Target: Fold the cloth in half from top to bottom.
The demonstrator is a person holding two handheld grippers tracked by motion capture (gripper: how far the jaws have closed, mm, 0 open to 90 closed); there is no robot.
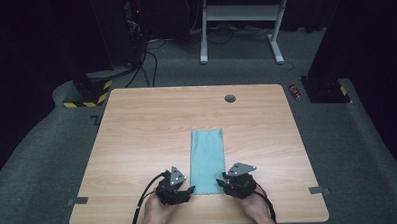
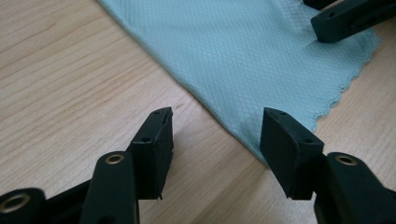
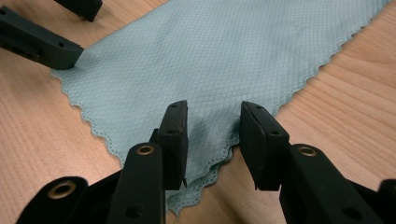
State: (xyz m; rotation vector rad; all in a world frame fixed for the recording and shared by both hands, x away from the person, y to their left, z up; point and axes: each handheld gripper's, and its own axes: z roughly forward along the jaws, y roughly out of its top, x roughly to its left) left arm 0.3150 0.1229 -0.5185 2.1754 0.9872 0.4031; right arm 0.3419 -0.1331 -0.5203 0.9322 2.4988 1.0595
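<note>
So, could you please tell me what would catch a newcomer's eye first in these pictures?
The pale teal cloth stands out first, a folded strip lying lengthwise in the middle of the wooden table. Next come the two black hand-held grippers at its near end: the left hand-held gripper straddles one corner with open jaws, and the right hand-held gripper straddles the other, scalloped corner.

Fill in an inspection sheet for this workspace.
Surface: wooden table, round grommet hole near far edge.
Job's things: teal cloth, folded, flat, scalloped near edge.
Clutter: tape pieces at near corners.
Grippers: left gripper open astride cloth's near left corner; right gripper open over near right corner.
Cables: black cable trails from left gripper.
Surroundings: grey carpet, white stand, red can on floor.
</note>
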